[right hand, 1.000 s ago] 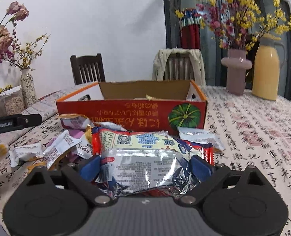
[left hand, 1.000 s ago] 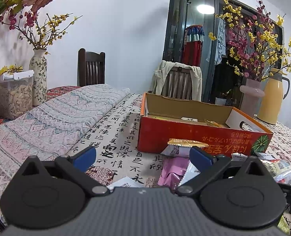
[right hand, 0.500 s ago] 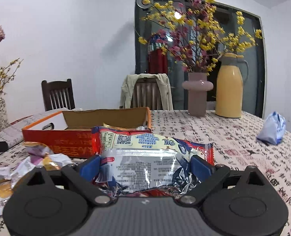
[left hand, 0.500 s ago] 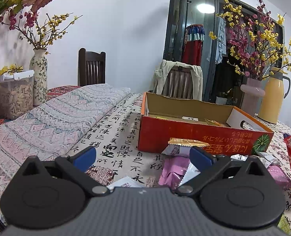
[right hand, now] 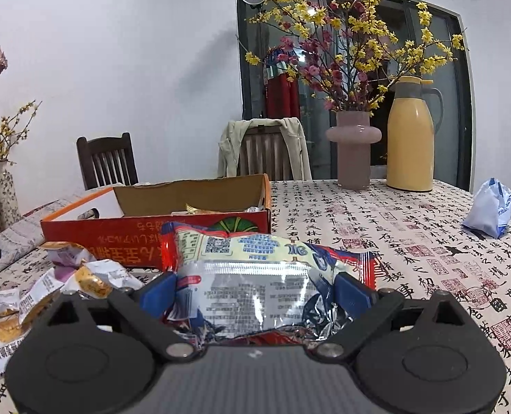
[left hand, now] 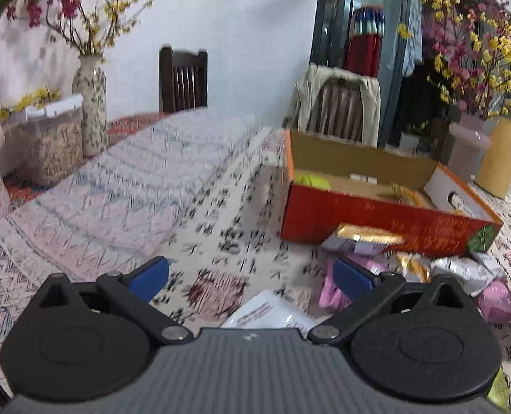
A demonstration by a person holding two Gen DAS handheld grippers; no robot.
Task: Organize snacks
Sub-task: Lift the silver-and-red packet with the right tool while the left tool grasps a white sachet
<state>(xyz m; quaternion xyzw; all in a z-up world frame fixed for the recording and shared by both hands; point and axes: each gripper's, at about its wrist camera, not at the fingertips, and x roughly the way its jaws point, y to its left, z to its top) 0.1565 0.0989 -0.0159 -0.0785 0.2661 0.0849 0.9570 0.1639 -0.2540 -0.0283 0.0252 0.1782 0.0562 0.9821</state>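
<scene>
While my right gripper [right hand: 255, 288] is clamping the foil snack bag [right hand: 259, 276], I'm aiming high over the red box [right hand: 186, 207] wall; left gripper [left hand: 250, 276] is hanging wide apart, empty.

Black tongs [left hand: 250, 276], blue pads [right hand: 157, 289], silver screws

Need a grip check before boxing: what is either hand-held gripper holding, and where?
Right hand-held gripper clamps the foil snack packet across its near end. Left hand-held gripper is open, empty.
</scene>
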